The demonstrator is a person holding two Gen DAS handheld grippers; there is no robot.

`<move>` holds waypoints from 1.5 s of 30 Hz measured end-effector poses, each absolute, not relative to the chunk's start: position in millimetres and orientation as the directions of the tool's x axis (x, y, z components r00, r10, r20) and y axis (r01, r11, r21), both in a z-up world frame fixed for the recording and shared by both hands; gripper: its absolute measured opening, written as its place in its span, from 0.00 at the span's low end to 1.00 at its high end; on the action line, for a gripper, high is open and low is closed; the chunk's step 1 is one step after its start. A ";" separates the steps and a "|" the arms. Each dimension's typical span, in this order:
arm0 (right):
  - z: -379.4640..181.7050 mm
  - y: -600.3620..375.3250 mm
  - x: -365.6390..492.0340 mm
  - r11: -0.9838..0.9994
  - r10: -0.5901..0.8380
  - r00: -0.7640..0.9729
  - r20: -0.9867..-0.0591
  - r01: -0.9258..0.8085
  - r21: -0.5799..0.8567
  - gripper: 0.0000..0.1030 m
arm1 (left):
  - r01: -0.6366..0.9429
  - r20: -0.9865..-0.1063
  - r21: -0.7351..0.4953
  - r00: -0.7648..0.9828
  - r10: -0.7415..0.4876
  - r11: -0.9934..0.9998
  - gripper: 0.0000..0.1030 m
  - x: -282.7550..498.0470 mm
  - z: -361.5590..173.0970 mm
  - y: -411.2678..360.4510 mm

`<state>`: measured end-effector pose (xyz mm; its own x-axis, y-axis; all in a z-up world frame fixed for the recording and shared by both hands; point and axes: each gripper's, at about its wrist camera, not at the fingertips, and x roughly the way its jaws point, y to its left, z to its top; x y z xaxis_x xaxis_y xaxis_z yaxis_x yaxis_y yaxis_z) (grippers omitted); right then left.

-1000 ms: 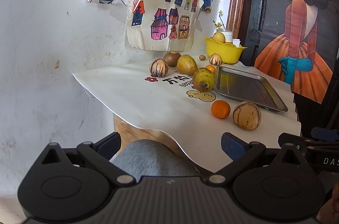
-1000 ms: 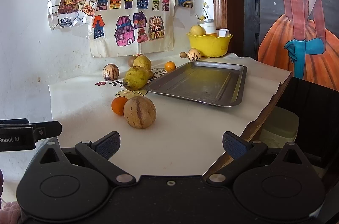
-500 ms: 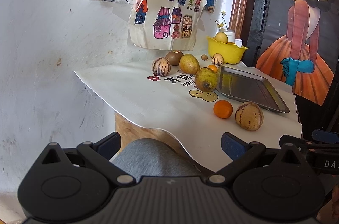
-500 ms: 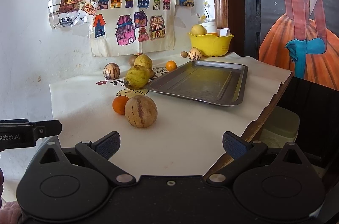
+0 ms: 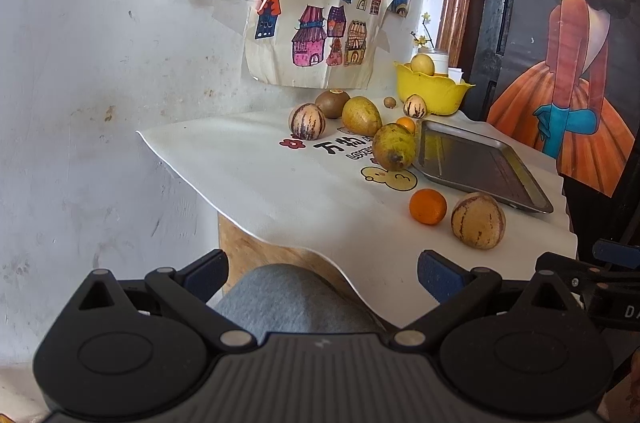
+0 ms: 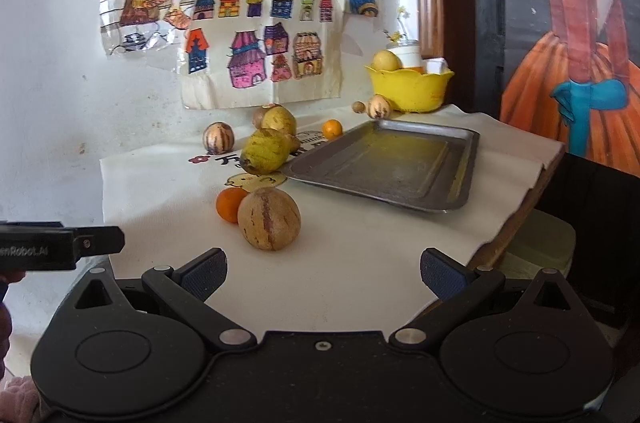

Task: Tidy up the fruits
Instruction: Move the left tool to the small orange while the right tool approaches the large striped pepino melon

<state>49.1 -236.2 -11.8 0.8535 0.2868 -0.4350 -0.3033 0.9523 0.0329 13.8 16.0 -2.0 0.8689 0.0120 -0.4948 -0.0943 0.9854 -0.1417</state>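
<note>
Left gripper (image 5: 322,273) gapes empty off the table's corner, right gripper (image 6: 323,271) equally wide just short of the striped melon (image 6: 268,219), which touches the orange (image 6: 230,203) and might roll away from the tray (image 6: 394,165).

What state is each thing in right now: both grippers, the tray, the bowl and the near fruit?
Left gripper: open, holding nothing.
Right gripper: open, holding nothing.
Metal tray: flat on the cloth, no fruit in it.
Yellow bowl: upright, a pale fruit inside.
Striped melon: loose on the cloth, nearest the right gripper.
Orange: beside the melon, partly hidden.
</note>
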 end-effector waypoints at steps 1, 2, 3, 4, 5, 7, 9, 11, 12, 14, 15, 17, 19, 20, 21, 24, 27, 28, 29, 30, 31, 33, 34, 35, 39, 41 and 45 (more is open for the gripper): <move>-11.8 -234.7 49.0 0.946 0.304 0.850 -0.430 -0.324 0.028 1.00 | -0.094 -0.497 -0.142 0.868 0.011 0.985 1.00 16.4 -1.2 17.1; -10.9 -234.0 49.9 0.941 0.317 0.847 -0.427 -0.338 0.027 1.00 | -0.093 -0.499 -0.142 0.867 0.010 0.985 1.00 18.9 -0.4 18.3; -7.2 -234.6 54.5 0.937 0.325 0.844 -0.427 -0.347 0.027 1.00 | -0.093 -0.499 -0.142 0.867 0.010 0.986 1.00 21.8 0.4 19.6; -5.6 -234.8 56.7 0.931 0.341 0.839 -0.425 -0.365 0.027 1.00 | -0.092 -0.499 -0.141 0.867 0.010 0.986 1.00 25.0 1.5 20.8; -5.0 -235.1 58.3 0.925 0.353 0.834 -0.423 -0.378 0.027 1.00 | -0.090 -0.498 -0.139 0.867 0.009 0.986 1.00 28.5 2.7 22.0; -4.1 -234.7 61.4 0.914 0.377 0.825 -0.421 -0.405 0.023 1.00 | -0.083 -0.498 -0.134 0.867 0.005 0.988 1.00 36.8 5.9 24.3; -4.3 -235.1 65.9 0.907 0.388 0.821 -0.419 -0.421 0.015 1.00 | -0.070 -0.496 -0.133 0.868 -0.005 0.989 1.00 46.0 9.1 26.6; -4.7 -233.4 70.5 0.900 0.396 0.816 -0.422 -0.436 0.002 1.00 | -0.058 -0.500 -0.142 0.866 -0.021 0.988 1.00 57.9 11.9 29.3; -4.8 -232.7 73.9 0.898 0.397 0.813 -0.425 -0.441 -0.004 1.00 | -0.052 -0.503 -0.150 0.864 -0.031 0.987 1.00 63.4 12.8 30.6; -5.1 -232.3 79.5 0.893 0.402 0.809 -0.430 -0.451 -0.013 1.00 | -0.043 -0.509 -0.167 0.860 -0.048 0.985 1.00 74.1 13.6 33.8; -5.3 -232.5 83.0 0.890 0.405 0.806 -0.432 -0.456 -0.016 1.00 | -0.041 -0.512 -0.171 0.857 -0.053 0.984 1.00 78.9 13.7 34.8; -5.6 -233.3 88.5 0.880 0.418 0.797 -0.435 -0.474 -0.023 1.00 | -0.026 -0.515 -0.178 0.854 -0.071 0.984 1.00 87.4 12.5 36.1; -5.4 -234.1 94.5 0.859 0.446 0.776 -0.445 -0.511 -0.030 1.00 | 0.010 -0.518 -0.180 0.849 -0.103 0.984 1.00 95.5 11.1 37.7; -5.3 -234.9 97.4 0.844 0.465 0.761 -0.452 -0.535 -0.032 1.00 | 0.033 -0.520 -0.177 0.845 -0.122 0.984 1.00 99.4 10.4 38.7; -5.0 -236.0 100.6 0.828 0.482 0.746 -0.460 -0.559 -0.038 1.00 | 0.060 -0.522 -0.175 0.840 -0.144 0.983 1.00 103.0 9.8 39.5; -3.8 -237.5 108.3 0.779 0.524 0.704 -0.480 -0.624 -0.064 1.00 | 0.150 -0.526 -0.173 0.821 -0.220 0.974 1.00 112.8 7.9 42.1; -1.7 -239.1 115.6 0.716 0.566 0.653 -0.503 -0.692 -0.092 0.99 | 0.247 -0.523 -0.141 0.803 -0.284 0.959 1.00 120.2 6.8 41.8; -1.8 -239.6 117.2 0.694 0.580 0.636 -0.509 -0.713 -0.100 0.99 | 0.288 -0.525 -0.126 0.793 -0.310 0.949 1.00 122.7 6.9 41.3; -1.7 -239.7 119.5 0.672 0.591 0.619 -0.518 -0.732 -0.108 0.98 | 0.326 -0.529 -0.109 0.781 -0.333 0.939 1.00 124.7 7.0 40.3; -2.0 -240.1 121.8 0.648 0.602 0.597 -0.530 -0.753 -0.112 0.97 | 0.365 -0.530 -0.086 0.771 -0.353 0.927 1.00 127.2 7.2 38.7; -2.0 -239.8 125.2 0.625 0.612 0.575 -0.543 -0.773 -0.114 0.96 | 0.400 -0.529 -0.059 0.764 -0.369 0.914 1.00 129.4 7.3 36.8; -1.6 -239.7 131.4 0.593 0.623 0.546 -0.561 -0.796 -0.117 0.94 | 0.465 -0.539 -0.006 0.744 -0.395 0.885 1.00 134.6 6.6 31.5; -1.0 -239.2 134.9 0.576 0.629 0.529 -0.569 -0.809 -0.116 0.93 | 0.490 -0.548 0.014 0.733 -0.403 0.872 1.00 136.7 6.4 28.7; -1.0 -240.6 137.5 0.562 0.634 0.516 -0.576 -0.819 -0.114 0.91 | 0.513 -0.557 0.039 0.724 -0.408 0.857 1.00 139.9 6.1 25.4; 0.9 -242.0 147.3 0.516 0.651 0.480 -0.588 -0.848 -0.121 0.83 | 0.600 -0.586 0.109 0.683 -0.436 0.792 0.99 148.9 3.2 15.6; 2.2 -242.4 152.7 0.490 0.665 0.456 -0.591 -0.864 -0.115 0.82 | 0.641 -0.597 0.133 0.660 -0.455 0.756 0.99 152.5 1.5 12.9; 3.1 -241.6 158.9 0.438 0.686 0.404 -0.605 -0.893 -0.100 0.80 | 0.695 -0.611 0.170 0.630 -0.479 0.698 0.96 158.3 -1.9 7.5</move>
<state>158.9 -241.6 3.1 0.4041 0.6863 -0.6048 -0.8933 0.4382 -0.0996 158.3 7.5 -1.9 0.6302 -0.4787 -0.6114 0.6955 0.6981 0.1703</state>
